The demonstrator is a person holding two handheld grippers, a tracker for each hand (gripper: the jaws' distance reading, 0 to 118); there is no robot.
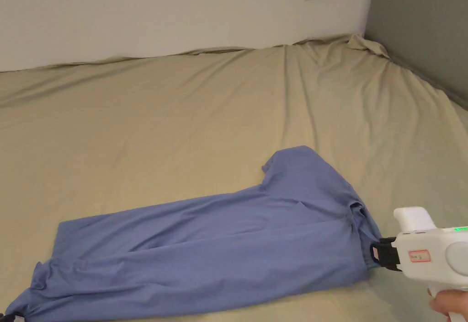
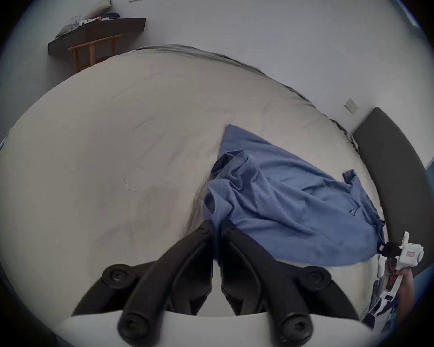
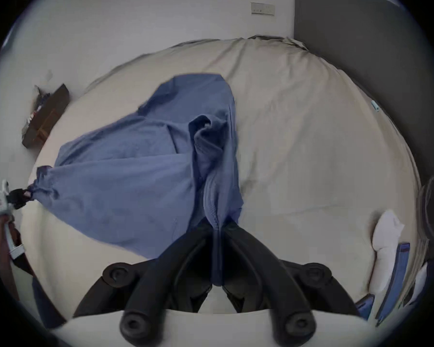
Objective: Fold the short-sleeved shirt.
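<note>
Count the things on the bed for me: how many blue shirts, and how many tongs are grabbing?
Blue shirts: 1, the shirt lying on the bed sheet.
Tongs: 2, the left tongs and the right tongs, each pinching an end of it.
Total: 3.

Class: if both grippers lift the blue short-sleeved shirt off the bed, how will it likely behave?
The blue short-sleeved shirt is probably floppy: it wrinkles and bunches at the right gripper. Likely light, since thin folds lie flat on the beige bedsheet. It should sag between grips.
</note>
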